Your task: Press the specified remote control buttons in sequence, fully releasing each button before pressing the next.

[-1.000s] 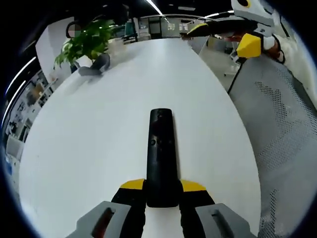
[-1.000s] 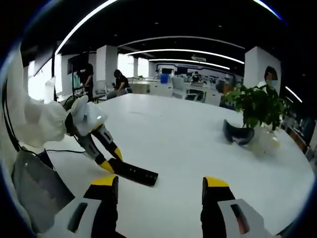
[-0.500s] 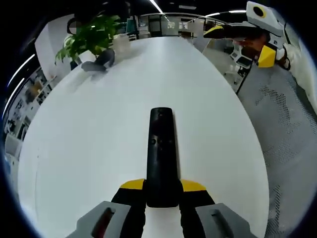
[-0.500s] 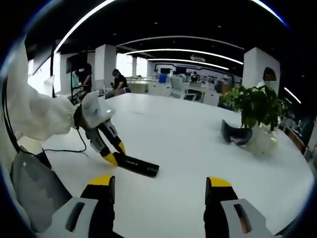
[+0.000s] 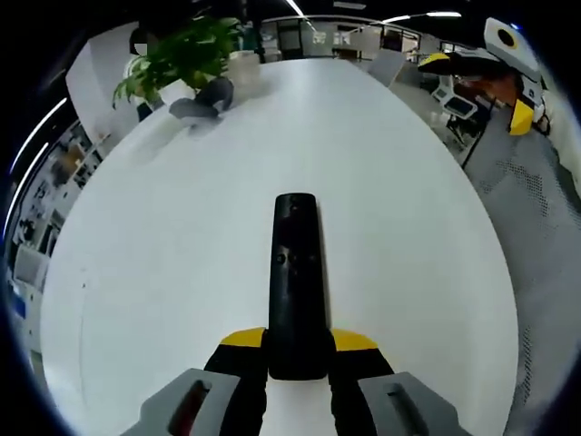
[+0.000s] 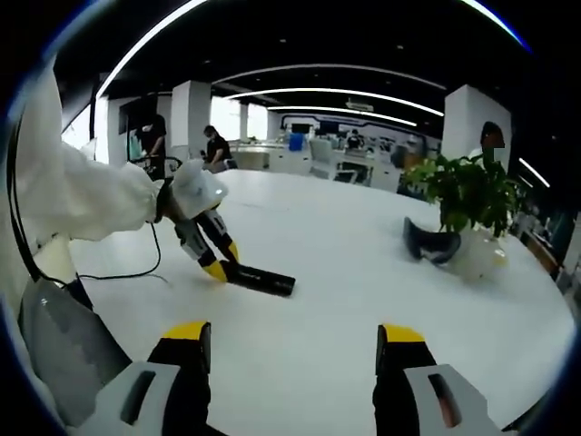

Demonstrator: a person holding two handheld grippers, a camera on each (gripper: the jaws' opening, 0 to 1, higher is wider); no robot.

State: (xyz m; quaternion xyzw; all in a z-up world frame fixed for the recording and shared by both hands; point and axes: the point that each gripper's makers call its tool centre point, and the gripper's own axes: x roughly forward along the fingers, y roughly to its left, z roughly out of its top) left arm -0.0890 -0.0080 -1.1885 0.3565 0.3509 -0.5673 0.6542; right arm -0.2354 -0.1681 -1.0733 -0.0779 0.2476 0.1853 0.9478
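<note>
While the left gripper [image 5: 298,350] clamps its yellow-tipped jaws on the near end of the black remote control [image 5: 296,277], the remote points out over the white table [image 5: 163,272], buttons facing up. In the right gripper view the same remote [image 6: 260,278] is carried above the tabletop, gripped at one end. The right gripper [image 6: 290,338] has its jaws spread wide, nothing between them. A potted plant [image 6: 470,195] and a dark headset [image 6: 429,245] sit at the far edge.
</note>
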